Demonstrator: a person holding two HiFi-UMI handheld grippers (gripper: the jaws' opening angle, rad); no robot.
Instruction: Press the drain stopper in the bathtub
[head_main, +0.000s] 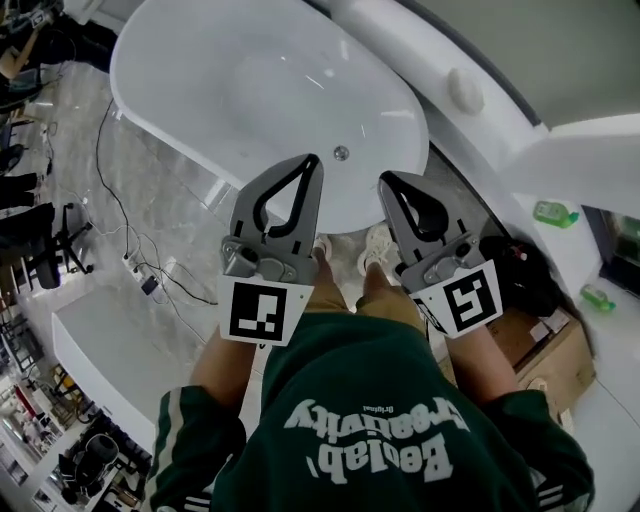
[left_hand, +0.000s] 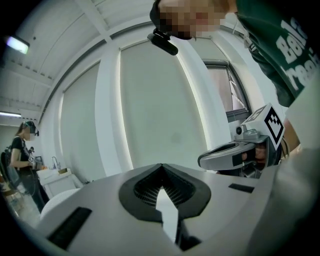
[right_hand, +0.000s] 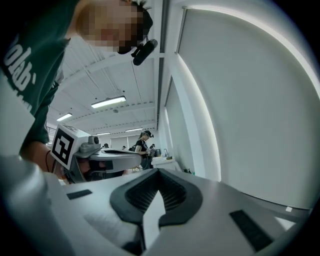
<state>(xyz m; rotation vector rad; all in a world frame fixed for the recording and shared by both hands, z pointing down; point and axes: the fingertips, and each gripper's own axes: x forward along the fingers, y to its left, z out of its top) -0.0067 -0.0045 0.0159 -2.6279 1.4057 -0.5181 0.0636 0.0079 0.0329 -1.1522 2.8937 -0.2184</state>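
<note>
the white oval bathtub (head_main: 200, 70) lies below the person. the left gripper (head_main: 313, 162) and right gripper (head_main: 386, 180) hang over its near rim, each with jaws closed tip to tip, holding nothing. the small round drain stopper (head_main: 341, 153) sits in the tub floor, seen between both tips.

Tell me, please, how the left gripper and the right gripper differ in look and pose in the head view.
The left gripper leans toward the right, the right gripper toward the left. The left gripper's tip appears nearer the drain stopper than the right gripper's. Their square markers bear different patterns. Both are shut, hold nothing, and neither touches the stopper.
</note>
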